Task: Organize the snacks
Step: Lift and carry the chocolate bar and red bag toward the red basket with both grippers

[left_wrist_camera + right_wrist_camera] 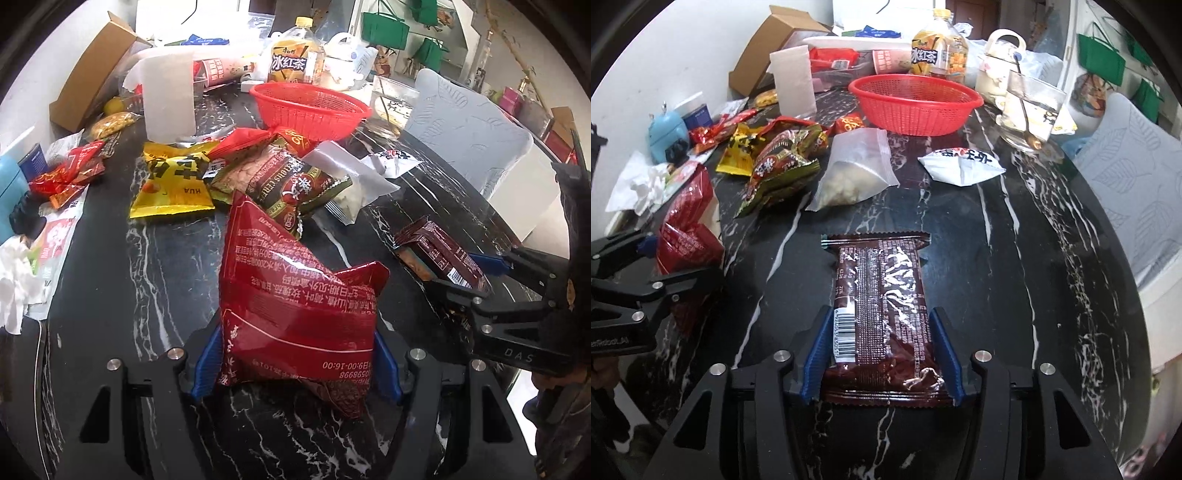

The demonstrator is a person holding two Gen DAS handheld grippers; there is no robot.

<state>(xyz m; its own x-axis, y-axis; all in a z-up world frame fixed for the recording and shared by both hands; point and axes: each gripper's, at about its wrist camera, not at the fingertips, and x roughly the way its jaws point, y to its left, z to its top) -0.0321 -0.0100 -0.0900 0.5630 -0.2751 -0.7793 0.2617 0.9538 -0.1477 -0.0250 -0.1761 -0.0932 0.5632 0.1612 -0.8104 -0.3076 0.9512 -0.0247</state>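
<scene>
Near the table's [1015, 229] front edge, both grippers hold snacks.
Left gripper [295, 365] pinches a puffy red bag [295, 295], right gripper [882, 358] a brown packet [882, 295]; squeezing could pop either before the red basket [916, 99].

Bright daylight from the rear glares off glossy wrappers; fisheye edges bend and darken, slightly soft.

Both grippers — left gripper [295, 363] and right gripper [882, 356] — have matte black angular frames with triangular cut-outs, round silver screws, ribbed blue finger pads [816, 354] and white lettering.
</scene>
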